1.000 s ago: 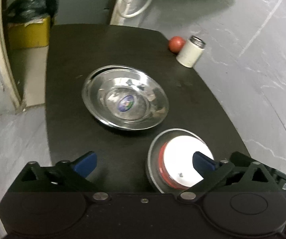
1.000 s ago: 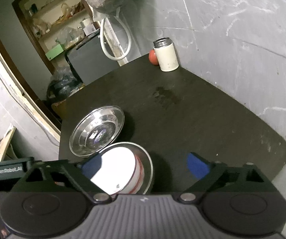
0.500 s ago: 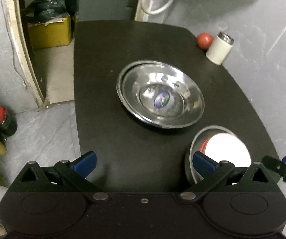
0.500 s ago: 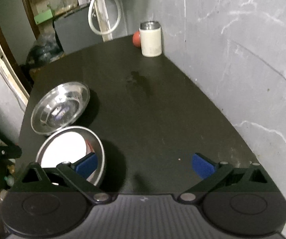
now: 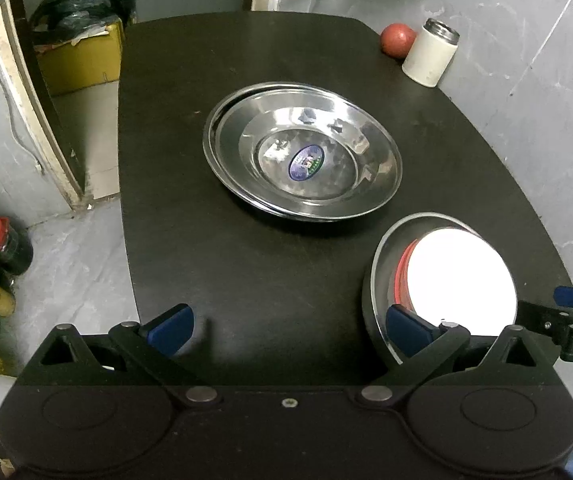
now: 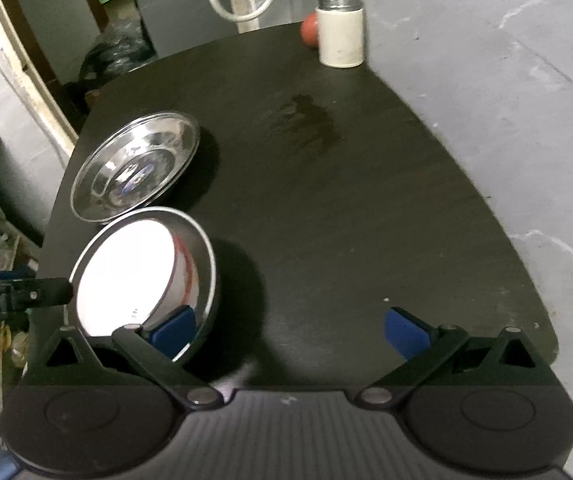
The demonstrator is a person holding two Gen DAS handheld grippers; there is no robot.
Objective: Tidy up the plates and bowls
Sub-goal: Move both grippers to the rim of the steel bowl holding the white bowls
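on the dark surface (image 5: 246, 264) in front of you, two steel plates (image 5: 302, 152) sat stacked near the middle, a blue sticker (image 5: 305, 159) showing in the top one. nearer to you, a steel bowl (image 5: 374, 280) held a white bowl with a red band (image 5: 458, 276) nested inside it. your left tongs (image 5: 288, 322) were spread wide and grasped nothing, the right-hand pad overlapping the steel bowl's near rim in the view. your right tongs (image 6: 288, 326) were likewise released and empty, hovering over the bare near edge just beside that bowl. at the far corner a white canister (image 6: 340, 32) stood touching a red ball (image 5: 397, 39).
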